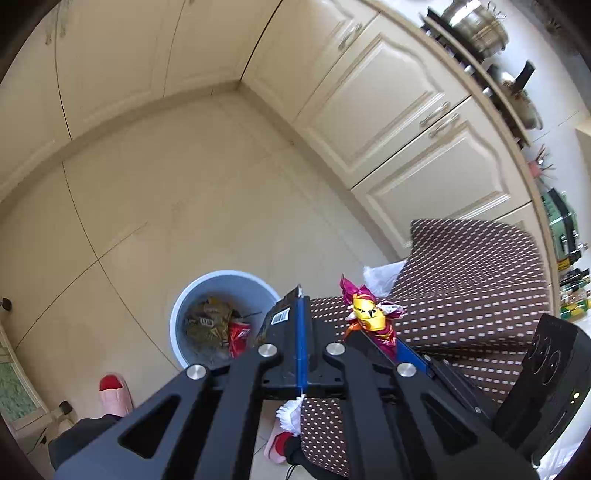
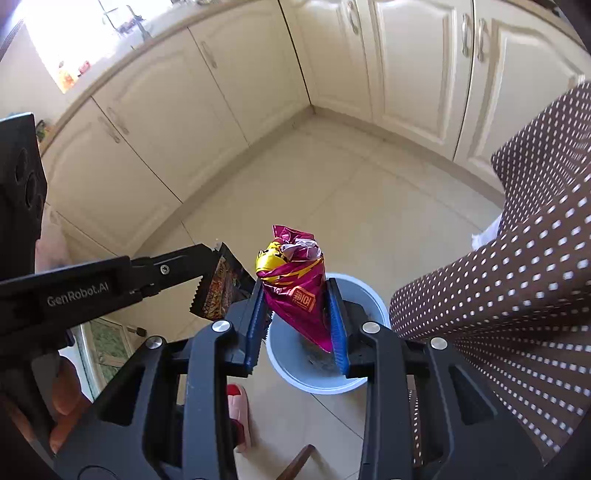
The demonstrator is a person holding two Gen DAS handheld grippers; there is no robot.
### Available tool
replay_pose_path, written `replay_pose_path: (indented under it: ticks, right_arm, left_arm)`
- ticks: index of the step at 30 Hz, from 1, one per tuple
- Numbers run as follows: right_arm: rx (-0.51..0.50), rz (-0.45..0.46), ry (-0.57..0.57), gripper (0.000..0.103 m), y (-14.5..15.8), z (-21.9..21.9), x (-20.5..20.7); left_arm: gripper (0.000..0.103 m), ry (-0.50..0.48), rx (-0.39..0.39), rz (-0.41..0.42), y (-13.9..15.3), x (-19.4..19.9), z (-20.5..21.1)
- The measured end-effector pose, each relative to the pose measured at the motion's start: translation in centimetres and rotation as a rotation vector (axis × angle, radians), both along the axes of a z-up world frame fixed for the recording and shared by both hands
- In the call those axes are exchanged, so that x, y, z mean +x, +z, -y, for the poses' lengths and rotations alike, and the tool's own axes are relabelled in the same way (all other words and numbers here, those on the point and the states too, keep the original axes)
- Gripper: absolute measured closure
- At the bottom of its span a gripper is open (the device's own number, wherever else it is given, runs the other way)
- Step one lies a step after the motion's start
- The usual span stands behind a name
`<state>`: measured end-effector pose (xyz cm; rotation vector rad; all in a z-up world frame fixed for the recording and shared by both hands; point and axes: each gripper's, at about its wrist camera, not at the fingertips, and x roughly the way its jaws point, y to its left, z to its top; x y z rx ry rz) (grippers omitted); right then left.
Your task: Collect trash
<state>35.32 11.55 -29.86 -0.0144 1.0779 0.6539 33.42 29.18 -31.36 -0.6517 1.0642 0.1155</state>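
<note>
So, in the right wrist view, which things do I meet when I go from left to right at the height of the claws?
Black left claw → dark printed snack packet → crumpled magenta and yellow foil bag → brown cloth with white dots.

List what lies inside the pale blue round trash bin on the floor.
In the left wrist view, the pale blue round trash bin holds crumpled brown-gold wrappers and a red wrapper. The hand-held gripper's black linkage covers its near side, so anything there stays hidden.

A home kitchen: cream cabinet doors beyond the fingers, steel pots on the bench above, tiled floor below.
</note>
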Motion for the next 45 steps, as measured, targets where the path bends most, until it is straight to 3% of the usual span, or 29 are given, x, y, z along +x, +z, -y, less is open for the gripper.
replay_pose_path:
  ticks: [7,9,11,13,25,32,36,41,45]
  right_arm:
    - [-0.027,-0.061,-0.016,0.072,-3.1,0.1,1.4]
    - [-0.032,-0.071,-0.020,0.072,-3.6,0.1,1.5]
    - [-0.032,-0.085,-0.022,0.072,-4.2,0.2,1.5]
    - [-0.032,-0.093,-0.022,0.072,-4.7,0.1,1.4]
    - [-0.036,-0.123,-0.019,0.071,-6.1,-1.0,1.0]
    - [-0.025,-0.113,-0.030,0.069,-6.4,-0.9,1.7]
    - [-0.024,-0.100,-0.044,0.055,-6.1,-1.2,1.6]
    - [-0.022,-0.074,-0.045,0.055,-5.0,-0.8,1.2]
    - [-0.031,-0.014,-0.037,0.055,-2.6,0.0,0.0]
  left_arm:
    - [0.101,-0.024,-0.022,-0.076,-3.6,1.4,0.3]
    - [0.097,-0.027,-0.014,-0.097,-4.0,1.6,0.4]
    - [0.086,-0.019,-0.002,-0.103,-4.4,1.5,0.4]
    - [0.081,-0.011,0.013,-0.111,-4.6,1.4,0.4]
    - [0.076,0.039,0.021,-0.154,-6.1,-1.3,-1.7]
    - [0.073,0.050,0.036,-0.153,-5.8,-1.9,-2.0]
    - [0.072,0.052,0.043,-0.147,-5.5,-2.3,-1.8]
    - [0.072,0.066,0.065,-0.134,-4.2,-3.0,-1.6]
    - [0.072,0.068,0.131,-0.101,-1.7,-4.2,-0.6]
